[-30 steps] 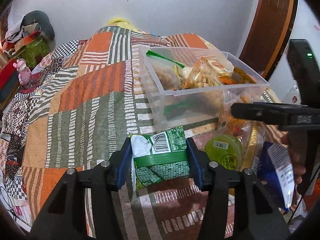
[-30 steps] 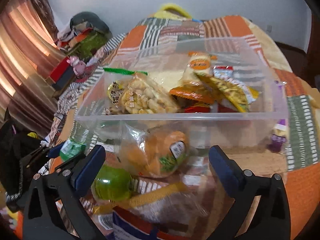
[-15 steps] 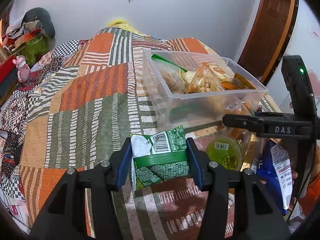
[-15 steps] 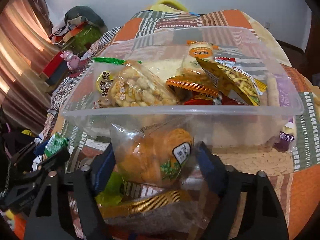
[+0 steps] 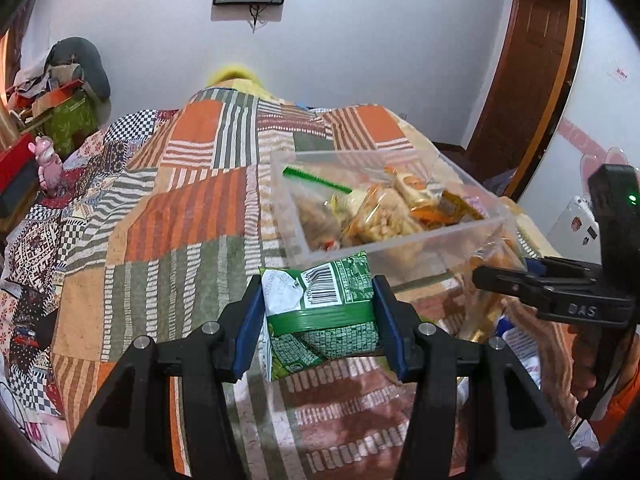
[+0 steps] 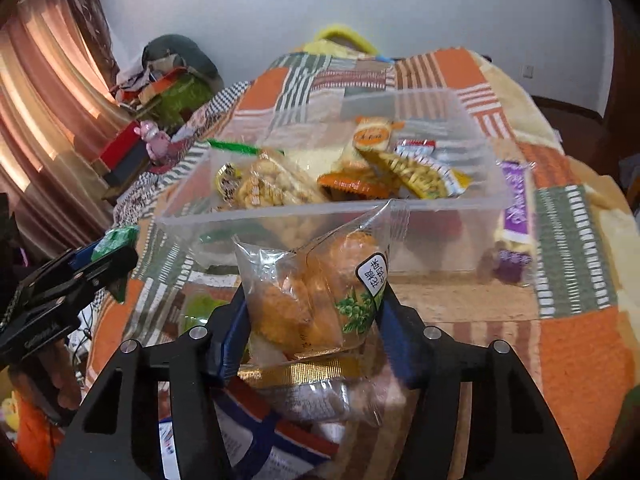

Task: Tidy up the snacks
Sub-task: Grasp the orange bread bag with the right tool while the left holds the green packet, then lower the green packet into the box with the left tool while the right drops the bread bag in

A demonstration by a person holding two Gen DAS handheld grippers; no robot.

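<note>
My left gripper (image 5: 318, 322) is shut on a green snack packet (image 5: 320, 312) with a barcode, held above the quilt just in front of the clear plastic bin (image 5: 400, 242). My right gripper (image 6: 314, 332) is shut on a clear bag of orange pastries (image 6: 320, 300), lifted in front of the bin's near wall (image 6: 440, 240). The bin holds several snack packets. From the left wrist view the right gripper (image 5: 488, 278) shows at the right; from the right wrist view the left gripper (image 6: 116, 256) shows at the left.
A patchwork quilt (image 5: 192, 220) covers the bed. A purple packet (image 6: 516, 208) lies right of the bin. A gold-sealed bag (image 6: 304, 372), a blue-and-white packet (image 6: 256, 440) and a green item (image 6: 200, 308) lie below the right gripper. Clutter (image 5: 52, 112) sits far left.
My right gripper closed on the pastry bag and lifted it. My left gripper rose with the green packet and moved closer to the bin.
</note>
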